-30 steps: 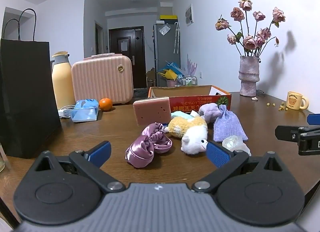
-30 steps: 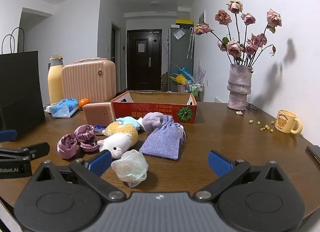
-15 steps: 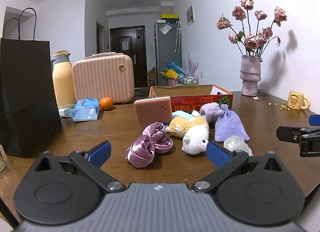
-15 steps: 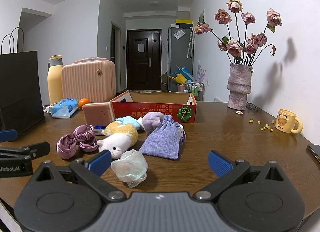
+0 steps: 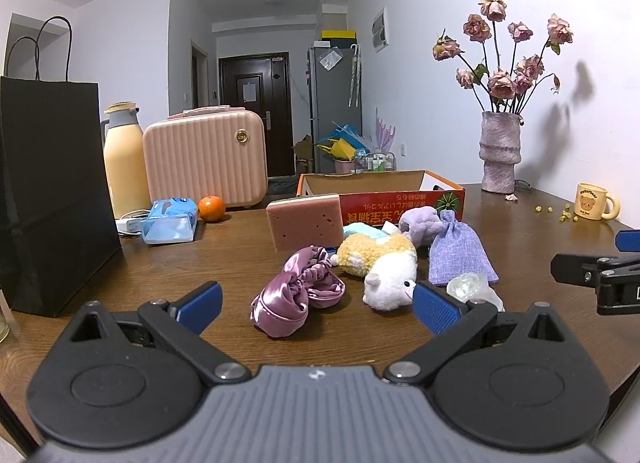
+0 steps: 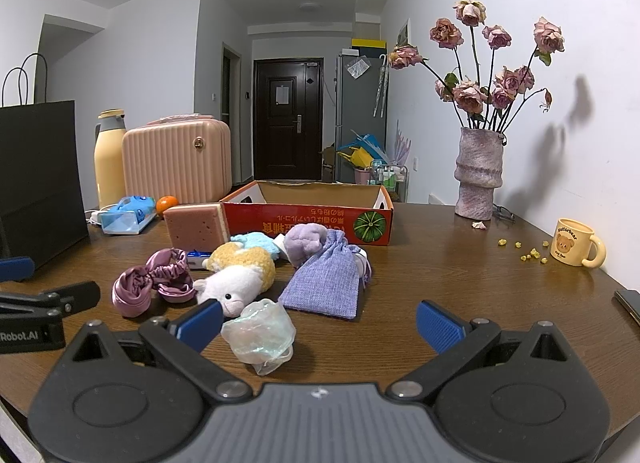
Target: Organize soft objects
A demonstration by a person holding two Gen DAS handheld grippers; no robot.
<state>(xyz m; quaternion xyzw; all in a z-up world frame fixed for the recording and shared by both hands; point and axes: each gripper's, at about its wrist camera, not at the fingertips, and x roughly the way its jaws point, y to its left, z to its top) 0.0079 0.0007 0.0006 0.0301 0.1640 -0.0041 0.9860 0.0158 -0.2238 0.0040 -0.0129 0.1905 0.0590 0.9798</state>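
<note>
Soft pile sits mid-frame on the worktop [image 5: 224, 263], in front of the open box [image 6: 308, 211] and not yet in it.

Left tool [image 5: 316, 303]: jaws wide apart, empty. Scrunchie [image 5: 296, 295] lies dead ahead between its blue pads [image 5: 434, 309], just below centre of the left view, long axis running lower left to upper right. Plush [image 5: 384, 267] is right of it, touching.

Right tool [image 6: 318, 323]: jaws wide apart, empty. Clear wrap [image 6: 260, 333] sits low centre-left of the right view, just beside the left pad. Pouch [image 6: 326, 279] is directly ahead, long axis pointing up toward the box.

Judgement: left tool is nearer the scrunchie, right tool nearer wrap and pouch. The box lies beyond the pile, so any carry goes forward over it.
</note>
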